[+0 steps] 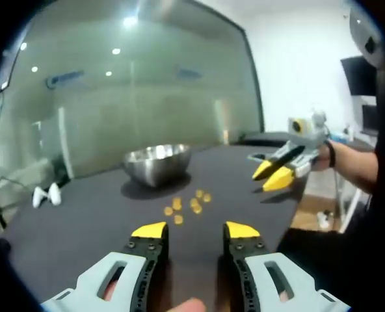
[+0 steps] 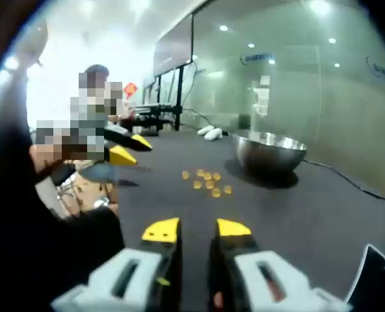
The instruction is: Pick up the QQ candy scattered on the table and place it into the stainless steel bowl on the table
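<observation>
Candies (image 1: pixel 187 205) mid-table near bowl (image 1: pixel 157 162), left gripper (image 1: pixel 196 229) and right gripper (image 2: pixel 197 228) released, table edges well apart.

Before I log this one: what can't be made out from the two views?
- Inside of the stainless steel bowl: both views look at it low, its wall hides any contents.
- QQ candy: too small and blurred for a sure count, left gripper view.
- White objects at the table's far edge: too blurred to identify, right gripper view.
</observation>
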Demonstrator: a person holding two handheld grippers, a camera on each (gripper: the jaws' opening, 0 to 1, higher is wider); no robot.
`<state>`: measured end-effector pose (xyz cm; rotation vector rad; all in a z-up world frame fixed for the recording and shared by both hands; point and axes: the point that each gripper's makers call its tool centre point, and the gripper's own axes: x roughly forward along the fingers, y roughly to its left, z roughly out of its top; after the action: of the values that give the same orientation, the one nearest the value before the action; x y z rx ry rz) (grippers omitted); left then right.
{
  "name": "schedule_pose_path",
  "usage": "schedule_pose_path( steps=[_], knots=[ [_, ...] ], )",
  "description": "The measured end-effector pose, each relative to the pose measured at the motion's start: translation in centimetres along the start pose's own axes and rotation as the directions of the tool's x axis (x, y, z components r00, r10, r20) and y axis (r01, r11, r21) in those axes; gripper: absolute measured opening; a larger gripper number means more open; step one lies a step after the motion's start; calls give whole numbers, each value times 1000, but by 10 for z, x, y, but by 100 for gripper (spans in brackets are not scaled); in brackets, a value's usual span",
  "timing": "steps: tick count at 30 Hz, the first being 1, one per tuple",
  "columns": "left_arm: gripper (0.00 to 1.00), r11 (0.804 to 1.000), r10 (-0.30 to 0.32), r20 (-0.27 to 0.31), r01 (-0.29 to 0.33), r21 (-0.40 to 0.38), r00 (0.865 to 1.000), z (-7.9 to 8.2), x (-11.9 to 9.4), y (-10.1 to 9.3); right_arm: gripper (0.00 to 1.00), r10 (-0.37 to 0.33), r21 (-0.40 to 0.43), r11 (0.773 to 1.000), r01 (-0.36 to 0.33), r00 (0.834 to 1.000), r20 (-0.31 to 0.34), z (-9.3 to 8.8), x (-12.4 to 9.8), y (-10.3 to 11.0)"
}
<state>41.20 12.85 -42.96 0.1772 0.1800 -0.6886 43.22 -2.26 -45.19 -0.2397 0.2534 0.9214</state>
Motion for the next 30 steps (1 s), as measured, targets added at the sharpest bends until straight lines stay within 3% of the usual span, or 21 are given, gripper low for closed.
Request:
schedule_pose_path(
  steps=[14, 22, 30],
  knots=[
    [35, 1000, -1, 1, 1, -3, 1000, 2, 3, -4, 21, 14, -3, 1000, -14, 1000, 6, -3, 1, 1],
    [35, 1000, 12, 33, -12, -5, 999, 9, 4, -2, 21, 19, -2, 1000, -19, 1000, -3, -4, 1, 1],
    [35, 1000, 12, 12, -13, 16, 1000, 6, 5, -3, 22, 21, -4, 1000, -21, 1000, 6, -3, 2, -1]
  ],
)
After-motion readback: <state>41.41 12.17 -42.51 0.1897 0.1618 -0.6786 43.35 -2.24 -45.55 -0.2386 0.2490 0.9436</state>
